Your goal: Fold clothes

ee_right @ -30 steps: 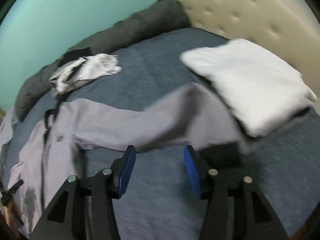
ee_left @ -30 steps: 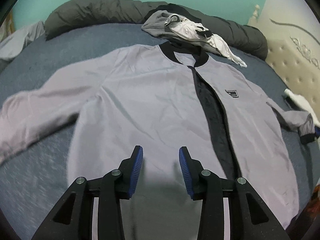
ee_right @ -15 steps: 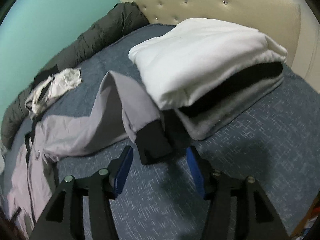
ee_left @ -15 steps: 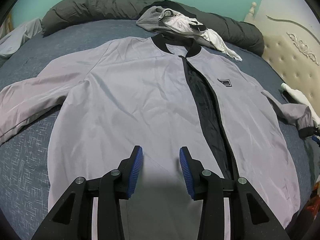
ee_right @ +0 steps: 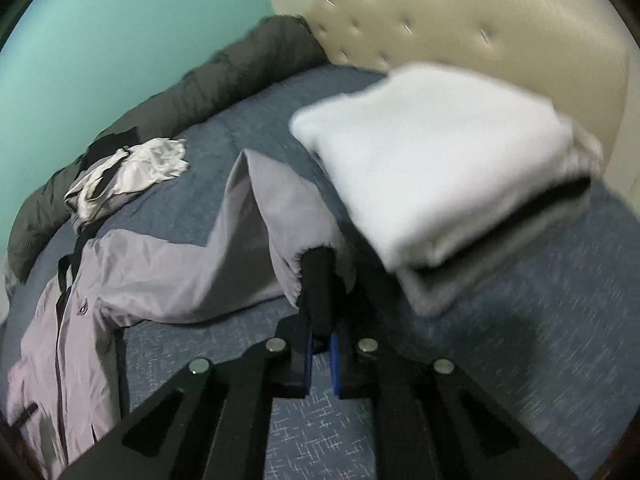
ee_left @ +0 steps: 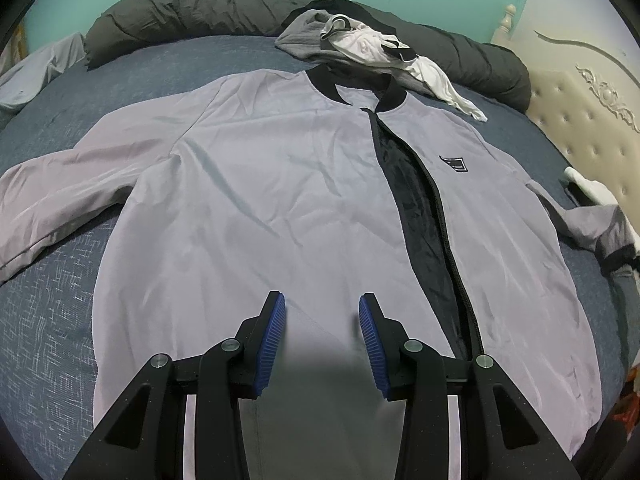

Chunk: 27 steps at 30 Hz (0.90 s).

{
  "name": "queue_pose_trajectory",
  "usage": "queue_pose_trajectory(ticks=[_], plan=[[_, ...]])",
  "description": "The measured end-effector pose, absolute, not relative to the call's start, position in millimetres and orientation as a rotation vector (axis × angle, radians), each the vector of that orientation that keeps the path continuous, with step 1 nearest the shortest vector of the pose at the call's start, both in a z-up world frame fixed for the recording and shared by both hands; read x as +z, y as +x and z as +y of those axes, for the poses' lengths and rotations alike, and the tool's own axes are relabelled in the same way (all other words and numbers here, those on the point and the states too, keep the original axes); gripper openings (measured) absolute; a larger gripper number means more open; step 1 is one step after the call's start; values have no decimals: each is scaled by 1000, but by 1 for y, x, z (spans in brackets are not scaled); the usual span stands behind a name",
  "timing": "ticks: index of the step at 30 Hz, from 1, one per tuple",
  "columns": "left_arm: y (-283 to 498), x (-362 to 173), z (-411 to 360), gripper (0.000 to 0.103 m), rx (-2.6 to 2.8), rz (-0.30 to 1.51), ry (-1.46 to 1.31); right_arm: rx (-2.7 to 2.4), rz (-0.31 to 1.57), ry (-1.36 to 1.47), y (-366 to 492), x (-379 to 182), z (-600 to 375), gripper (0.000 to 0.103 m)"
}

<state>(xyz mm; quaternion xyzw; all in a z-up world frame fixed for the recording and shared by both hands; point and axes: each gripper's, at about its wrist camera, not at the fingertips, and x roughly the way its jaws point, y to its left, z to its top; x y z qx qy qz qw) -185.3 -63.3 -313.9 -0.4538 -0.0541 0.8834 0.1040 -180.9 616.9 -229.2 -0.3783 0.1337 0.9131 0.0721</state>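
A light grey jacket (ee_left: 280, 208) with black collar and black lining lies spread front-up on the blue bed (ee_left: 48, 280). My left gripper (ee_left: 322, 324) is open and empty, hovering over the jacket's lower front. In the right wrist view the jacket (ee_right: 168, 272) lies at the left, its sleeve reaching toward me. My right gripper (ee_right: 320, 344) is shut on the sleeve's black cuff (ee_right: 318, 288) and lifts it off the bed.
A folded stack of white, black and grey clothes (ee_right: 440, 168) sits by the cream headboard (ee_right: 480, 32). A heap of grey and white clothes (ee_left: 360, 48) lies beyond the collar. A dark rolled duvet (ee_left: 192, 12) lines the far edge.
My right gripper closed on the black cuff and raised the sleeve. My left gripper stayed open over the jacket, with the view drifting slightly.
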Motion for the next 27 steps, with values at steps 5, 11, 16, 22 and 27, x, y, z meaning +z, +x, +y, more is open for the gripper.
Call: queue_pose_trajectory(ticks=[5, 11, 16, 22, 27], plan=[[-184, -313, -63, 42, 2602, -155, -1333, 2822, 334, -1020, -183, -164, 627, 6], [-183, -311, -64, 42, 2609, -152, -1325, 2826, 236, -920, -188, -106, 648, 6], [-183, -312, -64, 42, 2605, -149, -1328, 2718, 296, -1094, -215, -113, 665, 6], [-184, -313, -67, 42, 2606, -149, -1331, 2553, 326, -1223, -230, -147, 684, 6], [-186, -317, -65, 42, 2598, -136, -1345, 2497, 416, -1242, -239, -166, 696, 8]])
